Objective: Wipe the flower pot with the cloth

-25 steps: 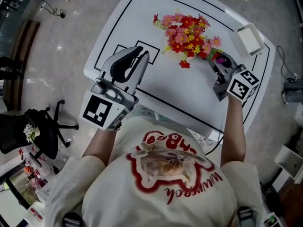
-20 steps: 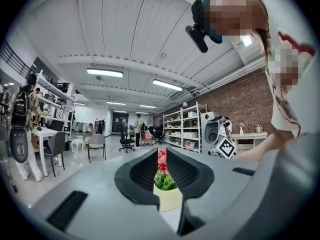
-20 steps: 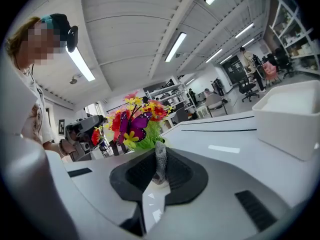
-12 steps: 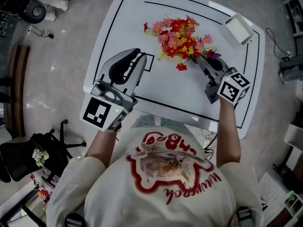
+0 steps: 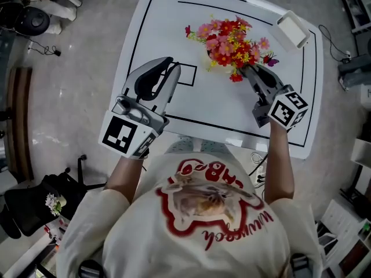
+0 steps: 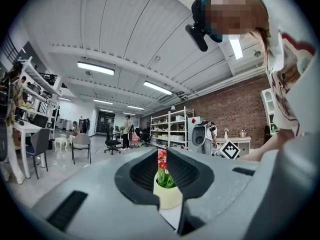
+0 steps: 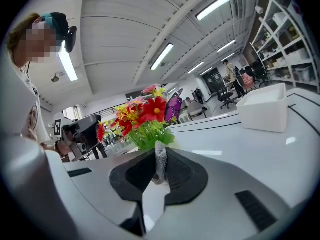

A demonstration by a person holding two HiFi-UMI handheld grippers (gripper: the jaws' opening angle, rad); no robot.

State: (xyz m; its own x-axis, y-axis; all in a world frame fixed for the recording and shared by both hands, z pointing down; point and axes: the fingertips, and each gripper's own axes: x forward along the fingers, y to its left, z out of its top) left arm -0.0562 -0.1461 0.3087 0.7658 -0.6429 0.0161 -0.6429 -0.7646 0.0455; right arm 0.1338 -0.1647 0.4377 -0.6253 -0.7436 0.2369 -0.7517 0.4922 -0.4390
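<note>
A cream flower pot [image 6: 167, 196] holds red, pink and yellow flowers [image 5: 232, 38]; from above the blooms hide the pot. My right gripper [image 5: 250, 69] sits just right of the flowers, its tips at the edge of the blooms. It is shut on a thin grey mesh cloth [image 7: 160, 166], which stands upright between its jaws, with the flowers [image 7: 145, 116] close behind. My left gripper [image 5: 171, 66] hovers over the table to the left of the pot, pointing level at it. A narrow gap between its jaws holds nothing; the pot shows through it.
The white table [image 5: 174, 16] carries black outline markings. A white box [image 5: 291, 29] lies at the far right corner, also seen as the white box [image 7: 262, 109] beyond the right gripper. Chairs, cables and shelving surround the table on the floor.
My right gripper has edged closer to the flowers with the cloth still pinched. The left gripper has shifted slightly over the table. The pot has not moved.
</note>
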